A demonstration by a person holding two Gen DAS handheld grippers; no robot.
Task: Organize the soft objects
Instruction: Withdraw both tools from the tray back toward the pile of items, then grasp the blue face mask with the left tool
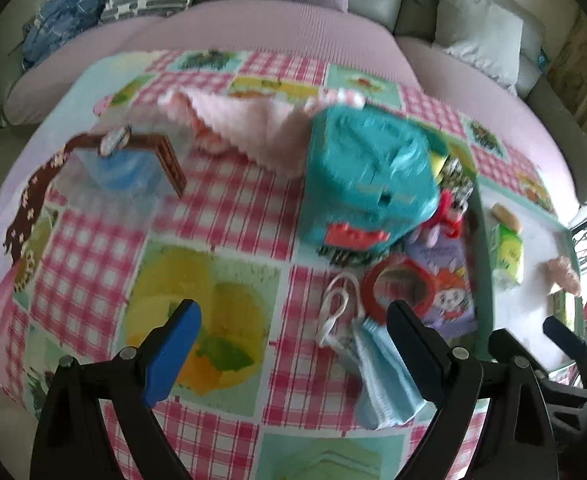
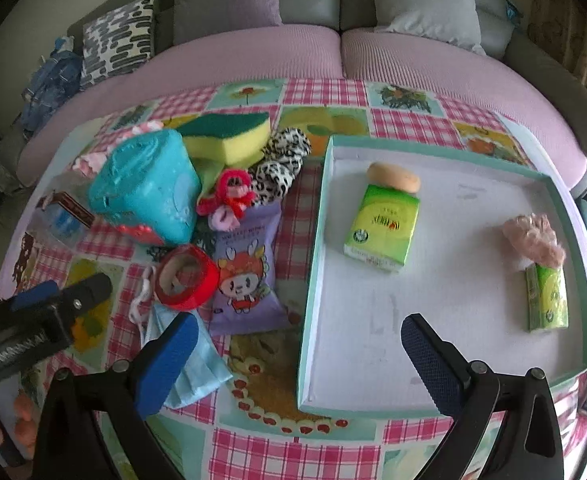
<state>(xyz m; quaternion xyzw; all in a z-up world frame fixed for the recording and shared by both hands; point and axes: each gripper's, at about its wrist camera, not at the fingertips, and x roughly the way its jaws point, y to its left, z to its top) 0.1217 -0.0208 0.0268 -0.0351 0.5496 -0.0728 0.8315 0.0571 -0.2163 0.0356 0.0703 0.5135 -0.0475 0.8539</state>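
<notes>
Pink-checked patchwork cloth (image 2: 293,452) covered the table; on it, at the right wrist view's three o'clock, lay a shallow white tray with a mint-green rim (image 2: 313,240), already holding a green tissue packet (image 2: 381,228) with a tan bun-shaped sponge (image 2: 393,176) touching its twelve o'clock end, a second green packet (image 2: 547,300) and a fluffy pink scrunchie (image 2: 533,240) just above it; the sorting looked partly done, since a heap of soft things lay outside the tray at nine to eleven o'clock: a teal plastic-wrapped pack (image 2: 149,188), a yellow sponge with a green scouring top (image 2: 229,136), a leopard-print scrunchie (image 2: 281,164), a small red knitted doll (image 2: 233,192), a purple cartoon wipes pouch (image 2: 245,276), a red tape roll (image 2: 185,276) and a folded pale-blue face mask (image 2: 197,364) at seven o'clock.

Both tools were empty; the right gripper (image 2: 293,356) had its jaws wide apart, hovering over the tray's near left corner; the left gripper (image 1: 293,340) likewise stood wide apart, the mask (image 1: 385,376) lying close beside its right finger.

Judging by this, a fresh pick was in hand, and the mask seemed the likeliest target, though that is uncertain; taking it would call for lowering the jaws astride the thin folds, pinching low against the cloth without snagging it, then carrying the mask towards three o'clock into a bare part of the tray.
</notes>
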